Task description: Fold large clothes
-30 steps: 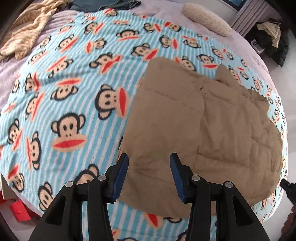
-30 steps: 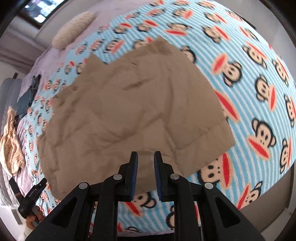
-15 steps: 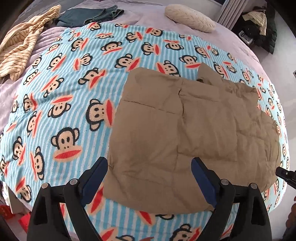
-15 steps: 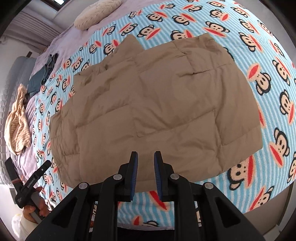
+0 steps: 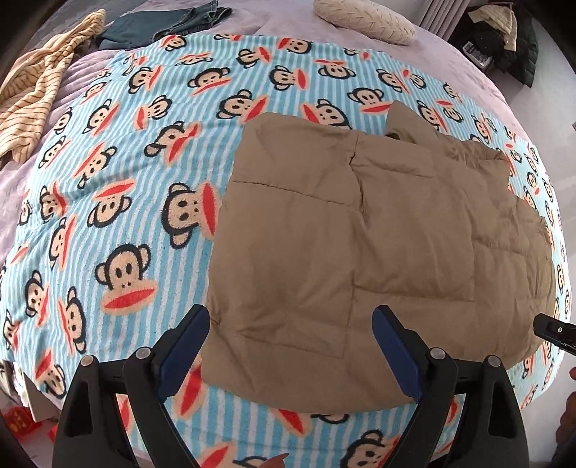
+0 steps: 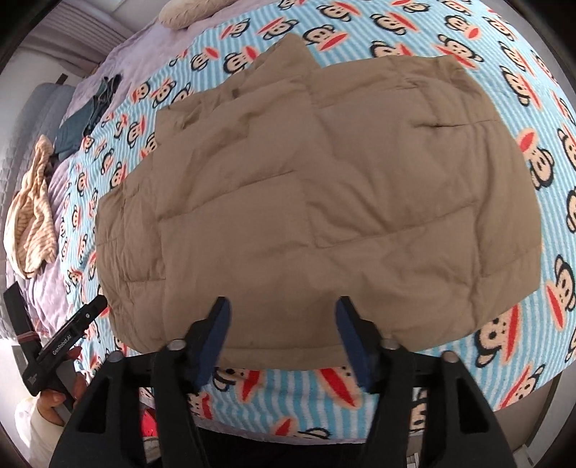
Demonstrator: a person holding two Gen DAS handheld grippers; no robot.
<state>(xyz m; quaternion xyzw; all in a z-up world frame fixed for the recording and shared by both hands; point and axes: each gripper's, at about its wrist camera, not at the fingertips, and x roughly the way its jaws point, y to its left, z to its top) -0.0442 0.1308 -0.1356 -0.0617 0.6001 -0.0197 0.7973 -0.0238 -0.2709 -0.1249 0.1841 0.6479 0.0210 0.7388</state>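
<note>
Left wrist view shows the tan quilted jacket [image 5: 378, 252] lying folded and flat on the monkey blanket [image 5: 126, 180] of the bed. The left gripper [image 5: 291, 345] hangs released above its near edge. The right gripper [image 6: 282, 336] has just been opening, with nothing between its fingers.

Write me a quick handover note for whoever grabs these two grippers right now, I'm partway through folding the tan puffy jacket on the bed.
Left gripper: open, nothing between the pads, above the jacket's near edge.
Right gripper: jaws just opened, empty, also above the near edge.
Tan quilted jacket: lies flat on the monkey-print blanket, already folded into a rough rectangle, collar sticking out at the far side.
Done: sides appear folded in, both grips released.
Left: probably one more fold to halve it, then tidy. Striped top and dark jeans wait unfolded at the far end.
</note>
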